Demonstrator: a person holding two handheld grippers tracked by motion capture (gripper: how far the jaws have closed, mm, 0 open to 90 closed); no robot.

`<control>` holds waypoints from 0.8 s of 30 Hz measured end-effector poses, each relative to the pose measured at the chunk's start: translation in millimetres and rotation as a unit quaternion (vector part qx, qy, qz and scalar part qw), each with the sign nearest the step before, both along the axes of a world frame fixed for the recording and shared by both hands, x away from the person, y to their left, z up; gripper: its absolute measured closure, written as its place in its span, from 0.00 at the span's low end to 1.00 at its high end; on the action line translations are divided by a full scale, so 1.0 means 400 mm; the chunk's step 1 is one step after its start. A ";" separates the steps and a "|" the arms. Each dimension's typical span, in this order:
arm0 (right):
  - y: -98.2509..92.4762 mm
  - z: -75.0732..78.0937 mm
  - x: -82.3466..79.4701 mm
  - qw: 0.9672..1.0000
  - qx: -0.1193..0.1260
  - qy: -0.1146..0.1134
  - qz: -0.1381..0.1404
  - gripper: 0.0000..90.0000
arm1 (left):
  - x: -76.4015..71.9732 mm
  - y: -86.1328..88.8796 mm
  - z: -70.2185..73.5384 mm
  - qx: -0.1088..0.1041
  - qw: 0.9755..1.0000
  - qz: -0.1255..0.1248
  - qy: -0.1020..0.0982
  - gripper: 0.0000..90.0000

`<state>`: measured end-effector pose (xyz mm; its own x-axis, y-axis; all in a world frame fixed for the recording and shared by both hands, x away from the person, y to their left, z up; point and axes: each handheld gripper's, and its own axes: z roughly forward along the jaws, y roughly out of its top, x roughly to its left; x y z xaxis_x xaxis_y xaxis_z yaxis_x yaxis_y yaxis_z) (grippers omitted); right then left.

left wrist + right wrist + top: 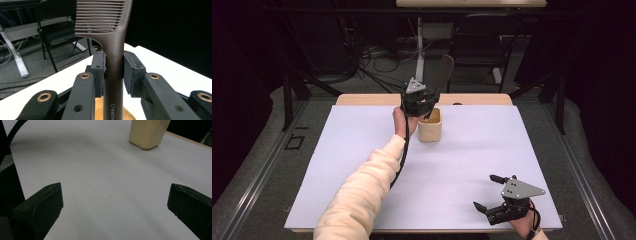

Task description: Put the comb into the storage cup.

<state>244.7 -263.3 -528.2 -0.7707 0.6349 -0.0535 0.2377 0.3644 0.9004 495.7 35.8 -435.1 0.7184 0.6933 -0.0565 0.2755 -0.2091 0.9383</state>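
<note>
At twelve o'clock on the tabletop [362, 165], a comb [113, 50] is held clenched in the left tongs [424, 111] over the cup [430, 127], to be lowered straight in, while the right tongs [488, 192] are left released.

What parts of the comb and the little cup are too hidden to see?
- Comb tip: left gripper view, cut off by the top edge.
- Comb handle's lower end: left gripper view, cut off by the bottom edge; the printed word stops at "Creativ".
- Inside of the cup: high view, the left tool and hand cover it.
- Cup top: right gripper view, cut off by the top edge.
</note>
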 end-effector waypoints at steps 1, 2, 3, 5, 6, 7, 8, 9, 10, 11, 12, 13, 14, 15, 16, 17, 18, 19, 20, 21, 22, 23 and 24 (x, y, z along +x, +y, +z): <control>0.000 0.000 0.001 1.000 0.000 -0.001 0.000 0.00 | 0.001 0.001 -0.003 -0.001 1.000 -0.001 0.002 0.80; 0.000 0.000 0.001 1.000 0.000 -0.001 0.001 0.00 | 0.002 0.002 -0.005 -0.001 1.000 -0.001 0.003 0.80; 0.000 0.000 0.001 1.000 0.000 -0.001 0.001 0.00 | 0.003 0.002 -0.007 -0.002 1.000 0.001 0.004 0.80; 0.000 0.000 0.000 1.000 0.000 -0.001 0.001 0.00 | 0.005 0.003 -0.010 -0.002 1.000 0.001 0.005 0.80; 0.000 0.000 0.000 1.000 0.000 -0.001 0.001 0.00 | 0.005 0.003 -0.012 -0.002 1.000 0.000 0.005 0.80; 0.000 0.000 0.000 1.000 0.001 -0.001 0.001 0.00 | 0.005 0.002 -0.013 -0.001 1.000 0.001 0.005 0.80; -0.001 0.000 0.000 1.000 -0.001 -0.001 0.001 0.00 | 0.005 0.002 -0.015 0.001 1.000 0.000 0.005 0.80; -0.001 0.000 0.000 1.000 -0.001 -0.001 0.001 0.00 | 0.005 0.001 -0.018 0.003 1.000 -0.001 0.006 0.80; 0.000 0.000 0.000 1.000 0.000 0.000 0.001 0.00 | 0.005 0.001 -0.021 0.004 1.000 -0.001 0.007 0.80; 0.000 0.000 0.000 1.000 0.000 0.000 0.001 0.00 | 0.005 0.002 -0.022 0.004 1.000 0.000 0.005 0.80; 0.000 0.000 0.000 1.000 0.000 0.000 0.001 0.00 | 0.005 0.002 -0.024 0.002 1.000 0.000 0.004 0.80; 0.000 0.000 0.000 1.000 -0.001 0.000 0.001 0.00 | 0.006 0.003 -0.024 0.002 1.000 0.000 0.005 0.80; 0.000 0.000 0.000 1.000 -0.001 0.000 0.001 0.00 | 0.007 0.003 -0.025 0.002 1.000 0.002 0.005 0.80; -0.001 0.000 0.000 1.000 -0.001 0.000 0.001 0.00 | 0.007 0.003 -0.025 0.003 1.000 0.002 0.005 0.80; 0.000 0.000 0.000 1.000 -0.001 0.000 0.001 0.00 | 0.007 0.004 -0.026 0.003 1.000 0.003 0.005 0.80; 0.000 0.000 0.000 1.000 -0.001 0.000 0.001 0.00 | 0.008 0.005 -0.026 0.004 1.000 0.003 0.004 0.80; 0.000 0.000 0.000 1.000 -0.001 0.000 0.001 0.00 | 0.008 0.005 -0.026 0.004 1.000 0.004 0.003 0.80; 0.000 0.000 0.000 1.000 -0.001 0.000 0.001 0.00 | 0.009 0.005 -0.027 0.005 1.000 0.006 0.002 0.80; 0.000 0.000 0.000 1.000 -0.001 0.000 0.000 0.00 | 0.010 0.005 -0.027 0.005 1.000 0.007 0.001 0.80; 0.000 0.000 0.000 1.000 -0.001 0.000 0.000 0.00 | 0.010 0.006 -0.028 0.006 1.000 0.008 0.001 0.80; 0.000 0.000 0.000 1.000 -0.001 0.000 0.001 0.00 | 0.011 0.006 -0.029 0.007 1.000 0.010 0.001 0.80; 0.000 0.001 0.000 1.000 0.000 0.000 0.001 0.00 | 0.012 0.006 -0.030 0.008 1.000 0.010 0.000 0.80; 0.000 0.001 0.000 1.000 -0.001 0.000 0.001 0.00 | 0.013 0.006 -0.031 0.007 1.000 0.011 0.000 0.80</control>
<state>244.6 -263.5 -528.0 -0.7714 0.6340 -0.0546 0.2369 0.3657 0.9001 500.7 38.0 -447.7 0.7037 0.7090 -0.0467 0.2803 -0.2167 0.9351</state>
